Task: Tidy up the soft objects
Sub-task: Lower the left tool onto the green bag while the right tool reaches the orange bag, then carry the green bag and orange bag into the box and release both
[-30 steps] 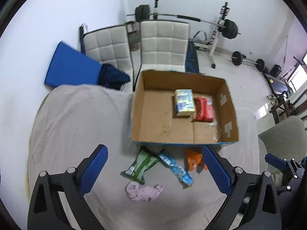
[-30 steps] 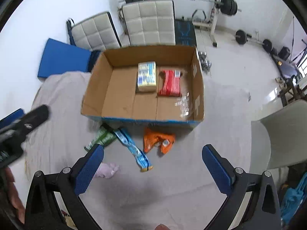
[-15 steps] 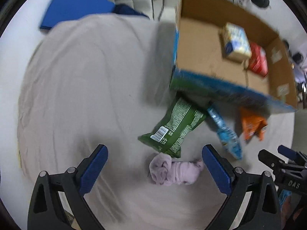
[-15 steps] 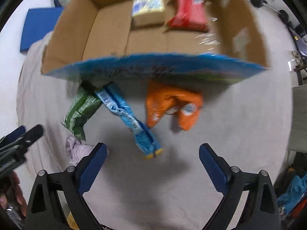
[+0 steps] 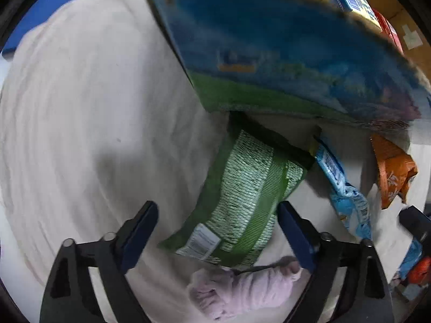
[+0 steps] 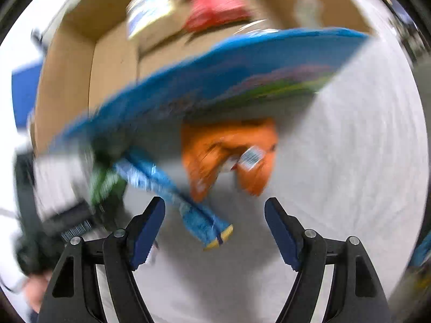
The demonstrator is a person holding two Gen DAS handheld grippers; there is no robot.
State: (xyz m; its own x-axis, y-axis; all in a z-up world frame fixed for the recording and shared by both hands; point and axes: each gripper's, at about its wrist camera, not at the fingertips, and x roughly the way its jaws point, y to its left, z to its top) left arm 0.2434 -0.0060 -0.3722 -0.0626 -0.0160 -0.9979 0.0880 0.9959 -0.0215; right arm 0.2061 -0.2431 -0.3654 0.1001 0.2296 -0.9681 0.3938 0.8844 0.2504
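Note:
My left gripper (image 5: 215, 231) is open, its jaws straddling the lower end of a green snack bag (image 5: 242, 202) on the grey cloth. A pink soft cloth bundle (image 5: 242, 293) lies just below the bag. A blue packet (image 5: 342, 191) and an orange bag (image 5: 393, 172) lie to the right. My right gripper (image 6: 214, 228) is open, low over the blue packet's (image 6: 188, 207) end, with the orange bag (image 6: 229, 156) just beyond. The green bag (image 6: 103, 185) is at left. The open cardboard box (image 6: 107, 62) holds a yellow-blue pack (image 6: 150, 10) and a red pack (image 6: 215, 2).
The box's blue printed front wall (image 5: 282, 62) looms close above the packets. The grey cloth-covered table (image 5: 80, 107) stretches left. The other gripper (image 6: 54, 220) shows at the right wrist view's left edge. The right wrist view is motion-blurred.
Both grippers have dropped down and forward toward the packets in front of the box. The left now straddles the green bag; the right is over the blue packet.

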